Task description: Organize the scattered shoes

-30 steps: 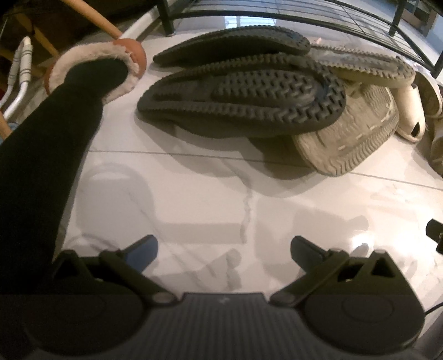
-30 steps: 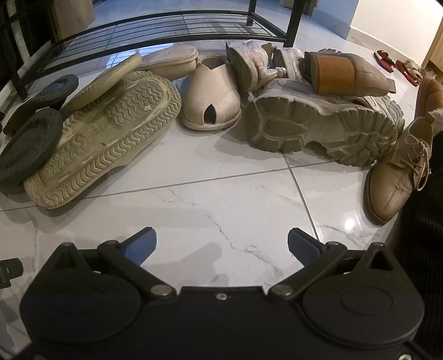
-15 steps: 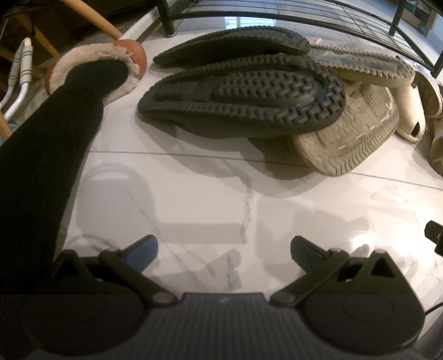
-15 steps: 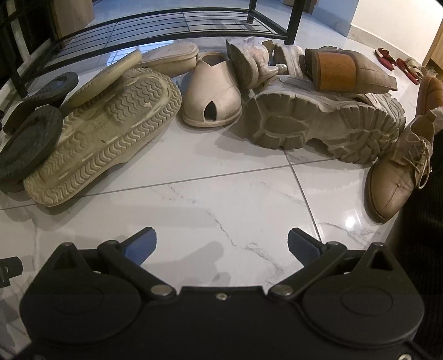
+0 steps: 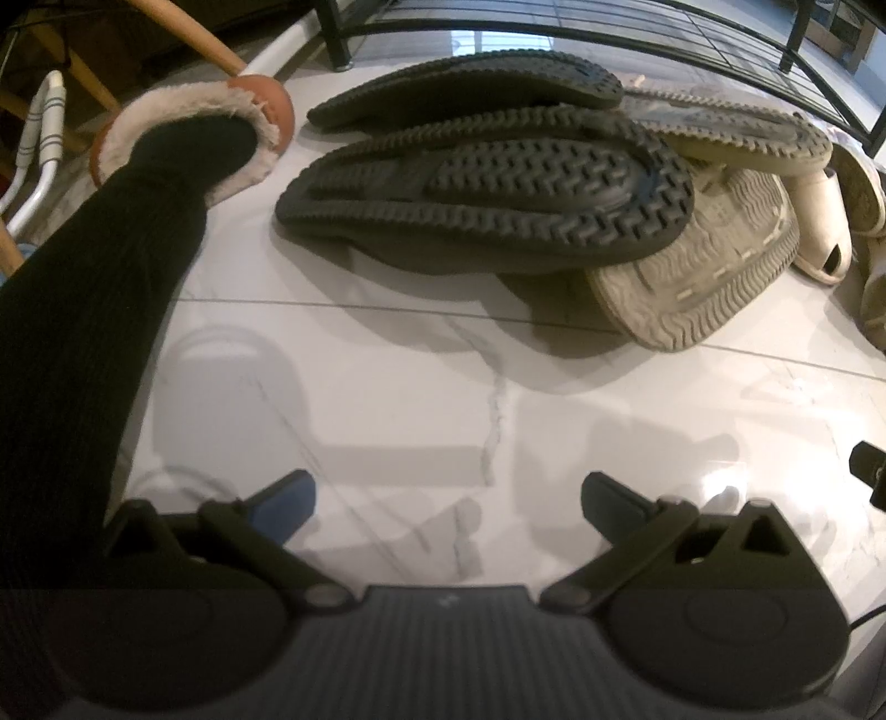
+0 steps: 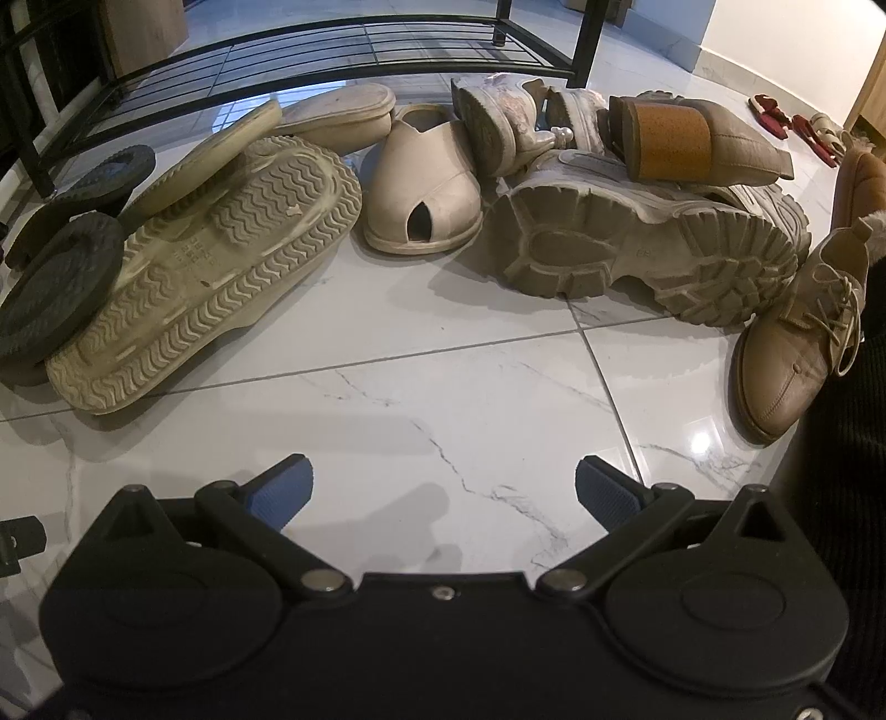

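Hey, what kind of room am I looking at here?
Probably a home entryway: a pile of shoes lies on a marble-look tiled floor before a low black metal shoe rack.

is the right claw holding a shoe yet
No, the right claw is open over bare tile, short of the beige clog.

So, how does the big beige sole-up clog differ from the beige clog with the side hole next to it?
The big clog lies flipped, wavy tread facing up; the holed clog sits upright on its sole. The big clog leans on the dark sandals with a thin sole resting across it; nothing lies on the holed clog. Both are beige and lie on the tiles before the rack.
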Tool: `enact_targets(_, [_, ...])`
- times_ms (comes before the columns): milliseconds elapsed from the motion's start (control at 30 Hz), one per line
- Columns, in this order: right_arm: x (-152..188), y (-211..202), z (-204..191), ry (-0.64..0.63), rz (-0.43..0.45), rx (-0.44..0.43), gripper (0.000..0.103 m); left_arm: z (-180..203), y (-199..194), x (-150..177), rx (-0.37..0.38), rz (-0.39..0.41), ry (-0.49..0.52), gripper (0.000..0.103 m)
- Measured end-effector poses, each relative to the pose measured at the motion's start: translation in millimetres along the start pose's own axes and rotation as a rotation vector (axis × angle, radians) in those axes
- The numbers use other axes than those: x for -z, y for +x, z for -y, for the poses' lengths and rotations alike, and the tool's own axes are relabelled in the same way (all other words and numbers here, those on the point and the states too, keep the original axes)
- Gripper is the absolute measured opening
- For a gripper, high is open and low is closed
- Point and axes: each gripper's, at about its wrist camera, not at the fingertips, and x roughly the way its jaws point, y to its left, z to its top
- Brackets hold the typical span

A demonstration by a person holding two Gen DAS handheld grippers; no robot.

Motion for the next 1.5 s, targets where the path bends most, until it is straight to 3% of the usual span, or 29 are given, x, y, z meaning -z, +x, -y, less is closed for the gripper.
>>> enact_targets(1500, [0.6, 0.6, 1.2, 0.003, 0.001, -0.009, 0.103, 5.1, 0.5, -1.2, 0.001, 0.003, -0.003, 0.102])
